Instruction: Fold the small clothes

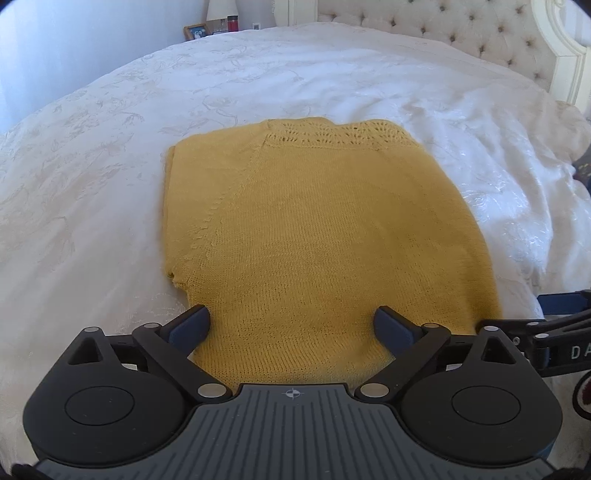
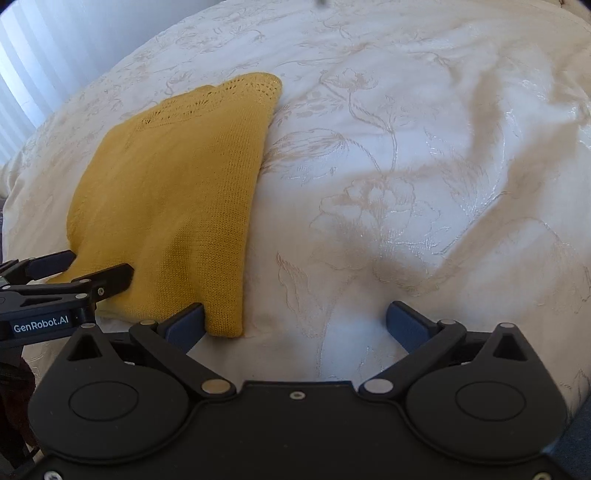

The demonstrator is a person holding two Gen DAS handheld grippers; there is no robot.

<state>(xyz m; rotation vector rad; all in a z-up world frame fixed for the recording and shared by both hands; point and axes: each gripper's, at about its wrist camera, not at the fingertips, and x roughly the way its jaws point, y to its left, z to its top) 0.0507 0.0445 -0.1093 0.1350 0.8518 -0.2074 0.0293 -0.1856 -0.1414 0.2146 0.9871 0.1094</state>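
Note:
A yellow knitted sweater (image 1: 317,236) lies flat on the white bed cover, folded into a rectangle with its lacy neckline at the far end. It also shows in the right wrist view (image 2: 173,199). My left gripper (image 1: 291,325) is open over the sweater's near edge, its fingers straddling the fabric. My right gripper (image 2: 295,321) is open at the sweater's near right corner; its left finger (image 2: 188,325) touches that corner and its right finger is over bare cover. The left gripper shows in the right wrist view (image 2: 99,267). The right gripper's arm shows at the right edge of the left wrist view (image 1: 554,332).
The white embroidered bed cover (image 2: 406,184) is rumpled to the right. A tufted headboard (image 1: 461,26) stands at the far right. A nightstand with a picture frame (image 1: 195,31) and a lamp is at the far left.

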